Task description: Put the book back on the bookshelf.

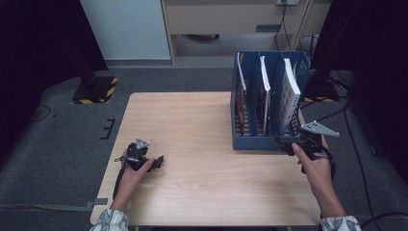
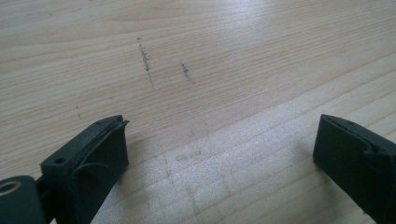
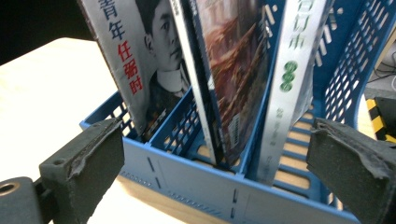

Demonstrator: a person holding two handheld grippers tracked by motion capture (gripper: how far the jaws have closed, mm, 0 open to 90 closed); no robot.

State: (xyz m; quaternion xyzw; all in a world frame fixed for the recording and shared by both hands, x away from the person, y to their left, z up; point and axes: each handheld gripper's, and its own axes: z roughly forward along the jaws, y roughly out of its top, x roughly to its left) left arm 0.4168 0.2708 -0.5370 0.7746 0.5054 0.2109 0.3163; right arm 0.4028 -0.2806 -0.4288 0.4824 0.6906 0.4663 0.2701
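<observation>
Right gripper (image 1: pixel 288 144), jaws apart, faces the blue file rack (image 3: pixel 196 182) at 3 o'clock; its three books (image 3: pixel 233 84) remain ungrasped. Left gripper (image 2: pixel 219 149), jaws apart, rests on the surface (image 2: pixel 210 56) at 8 o'clock.

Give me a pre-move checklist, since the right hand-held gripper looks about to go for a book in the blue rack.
1. Right hand-held gripper open: ok, jaws stand wide apart.
2. Right gripper faces the rack: ok, at its near right corner.
3. Books standing, one per slot: ok; left book, middle book, right book, all leaning.
4. Target lined up: cannot tell; all three sit between the jaws.
5. Left hand-held gripper out of the way: ok, open over bare table.
6. Rack steadied: not ok, nothing holds it.
</observation>
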